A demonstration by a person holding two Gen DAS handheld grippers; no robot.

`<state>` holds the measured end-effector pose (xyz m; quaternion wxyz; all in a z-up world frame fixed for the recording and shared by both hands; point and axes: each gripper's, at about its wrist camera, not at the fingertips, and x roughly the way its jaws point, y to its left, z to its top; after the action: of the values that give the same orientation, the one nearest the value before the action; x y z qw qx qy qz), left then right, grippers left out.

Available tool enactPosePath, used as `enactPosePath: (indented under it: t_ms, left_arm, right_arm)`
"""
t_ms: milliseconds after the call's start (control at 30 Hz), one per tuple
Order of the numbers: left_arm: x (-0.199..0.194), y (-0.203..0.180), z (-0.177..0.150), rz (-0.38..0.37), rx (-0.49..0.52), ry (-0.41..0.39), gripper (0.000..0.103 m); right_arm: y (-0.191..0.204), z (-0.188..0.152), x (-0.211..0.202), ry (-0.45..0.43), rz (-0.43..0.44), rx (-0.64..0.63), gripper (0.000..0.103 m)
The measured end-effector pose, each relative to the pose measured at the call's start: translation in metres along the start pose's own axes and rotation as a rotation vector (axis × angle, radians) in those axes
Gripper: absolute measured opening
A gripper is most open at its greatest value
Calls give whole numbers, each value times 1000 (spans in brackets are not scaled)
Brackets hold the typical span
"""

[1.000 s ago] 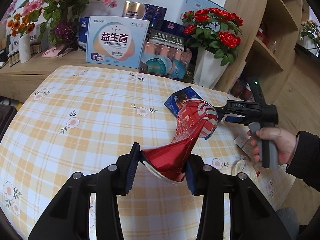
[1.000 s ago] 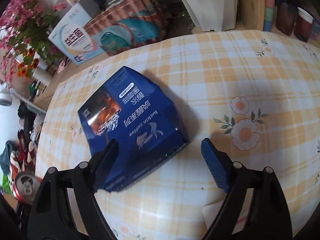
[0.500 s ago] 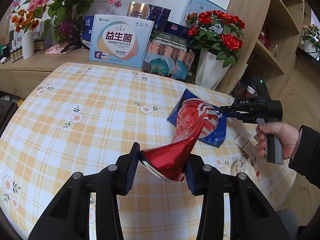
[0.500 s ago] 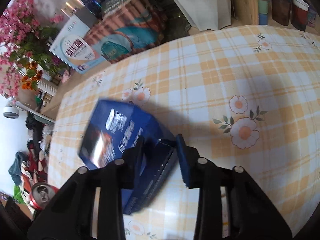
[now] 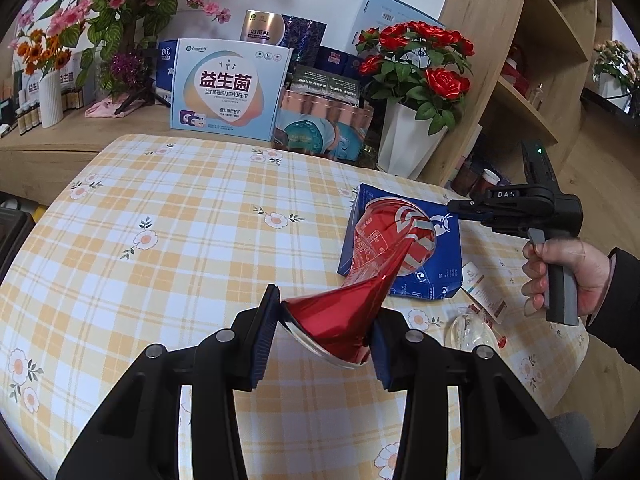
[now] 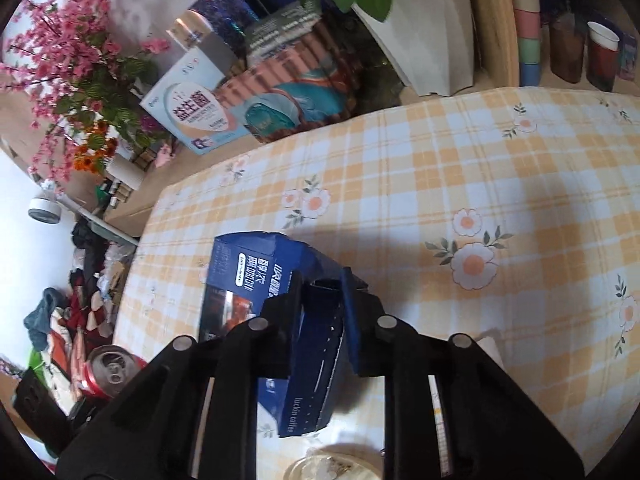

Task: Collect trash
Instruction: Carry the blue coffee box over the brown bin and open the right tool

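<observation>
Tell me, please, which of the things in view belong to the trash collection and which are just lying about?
Part of the job:
- crushed red can, clamped in the left hand-held gripper
- blue coffee box, with the right hand-held gripper closing on its edge
- small paper packet and clear plastic piece on the table, probably

Just lying about:
- rose pot
- white probiotic box
- checked tablecloth

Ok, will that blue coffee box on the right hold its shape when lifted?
Probably not fully. The blue box looks like thin card, and its end is already buckling as the right tool closes on it. It is likely light and empty. It may sag or twist, since only one end is gripped.
</observation>
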<state>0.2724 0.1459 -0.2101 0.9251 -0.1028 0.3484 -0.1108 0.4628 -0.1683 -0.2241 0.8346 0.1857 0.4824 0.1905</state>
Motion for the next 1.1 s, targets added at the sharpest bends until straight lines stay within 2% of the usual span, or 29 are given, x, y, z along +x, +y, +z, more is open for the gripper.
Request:
enactPosePath:
  t_ms: [333,633,1000,1100]
  left_arm:
    - [-24,-8,3,4,17,-30,41]
    - [-58,-31,3,-18,53,-54,41]
    - [-114,-81,-21,-64,132,-48,41]
    - [-129,-90,-31,-87,119,-46,41]
  right_arm:
    - [44,-5,-60,-113,5,-194,19]
    - [65,-16,-117,-177,9,-274,19]
    - [77,-56,-203,-245,32,-335,19]
    - [78,-73,-230,-266,41,-353,19]
